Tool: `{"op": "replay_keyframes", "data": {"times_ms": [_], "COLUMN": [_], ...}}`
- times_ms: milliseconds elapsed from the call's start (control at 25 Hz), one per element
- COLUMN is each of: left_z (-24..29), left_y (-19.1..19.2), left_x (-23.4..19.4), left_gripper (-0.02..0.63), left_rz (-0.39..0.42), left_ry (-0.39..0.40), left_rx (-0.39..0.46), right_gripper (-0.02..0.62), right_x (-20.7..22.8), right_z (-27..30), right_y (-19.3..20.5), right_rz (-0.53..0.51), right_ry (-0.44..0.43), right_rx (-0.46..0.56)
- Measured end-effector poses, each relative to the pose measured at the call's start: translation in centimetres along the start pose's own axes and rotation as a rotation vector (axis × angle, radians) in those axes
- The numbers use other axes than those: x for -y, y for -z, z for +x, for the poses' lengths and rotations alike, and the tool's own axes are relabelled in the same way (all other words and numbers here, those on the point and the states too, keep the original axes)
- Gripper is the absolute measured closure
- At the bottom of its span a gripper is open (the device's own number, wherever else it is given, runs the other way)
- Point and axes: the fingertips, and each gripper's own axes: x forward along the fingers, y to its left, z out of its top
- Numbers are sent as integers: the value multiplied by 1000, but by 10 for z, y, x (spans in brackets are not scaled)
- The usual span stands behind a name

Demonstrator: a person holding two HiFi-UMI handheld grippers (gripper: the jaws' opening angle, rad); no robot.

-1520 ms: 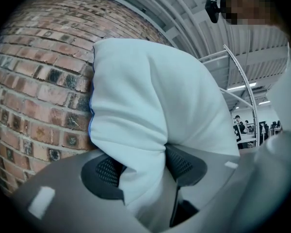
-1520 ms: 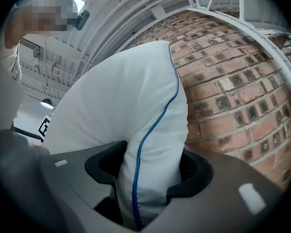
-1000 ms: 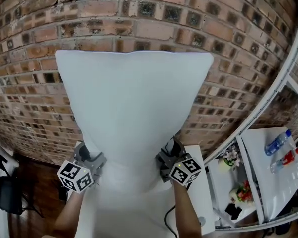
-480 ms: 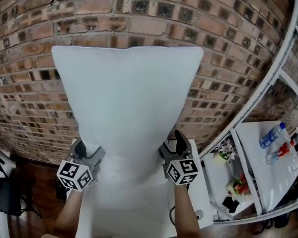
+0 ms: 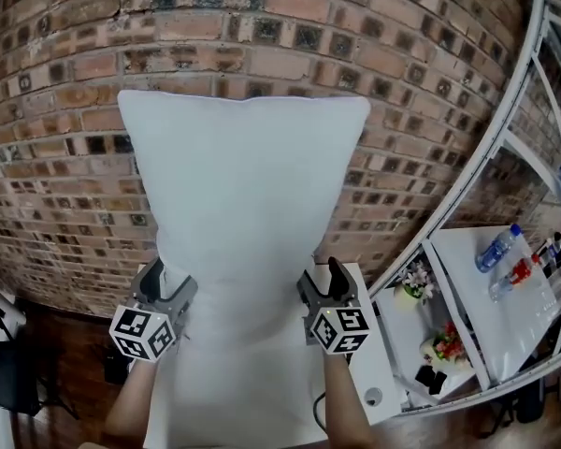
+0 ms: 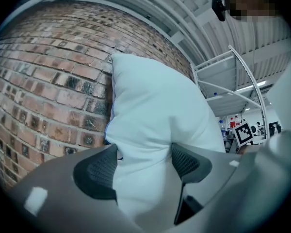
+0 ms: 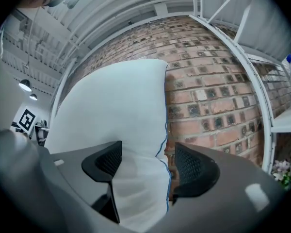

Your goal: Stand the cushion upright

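Note:
A big white cushion stands upright on a white top, leaning back against the brick wall. My left gripper is at its lower left edge. In the left gripper view the cushion bulges between the wide-spread pads and fills the gap of that gripper. My right gripper is at the lower right edge, its jaws closing. In the right gripper view the piped seam of the cushion lies inside the gripper, against the left pad and apart from the right one.
The brick wall rises right behind the cushion. A white metal rack at the right holds bottles and small flowers. Dark wooden floor shows at the lower left.
Both grippers' jaws have spread on the cushion's lower edges. The right gripper has rolled and shifted slightly left. The cushion stays upright against the wall.

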Motion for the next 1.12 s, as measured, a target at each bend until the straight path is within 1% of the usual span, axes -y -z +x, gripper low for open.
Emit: {"op": "replay_keyframes", "data": {"times_ms": [120,240,520,640,760,880,1000,1120], "left_z": [-11,-24,-61,-82,-99,-114,-126,-137], "left_y": [-6,-11,-8,-6,-3,0,-1,2], "left_x": [1,5,25,31,36,43,49,55], "left_gripper": [272,279,281,312,316,316,324,331], "left_rz": [5,11,20,25,18,23,5,-6], "left_ry": [1,18,111,137,157,182,189,192], "left_rx": [17,31,16,23,15,4,6,6], "right_gripper": [273,273,270,275,277,291,305,340], "right_x": [-10,-22,-66,-84,-98,-114,-134,-151], "right_z": [-10,-21,-53,-70,-83,-96,-106,-119], "right_y": [-4,-6,-8,-9,-5,0,0,-2], "right_rz": [-3,-1,-25,-38,-41,-47,-63,-77], "right_ry": [7,5,-8,-7,-2,-5,-23,-42], "right_rx": [6,6,8,16,3,-10,-18,-16]}}
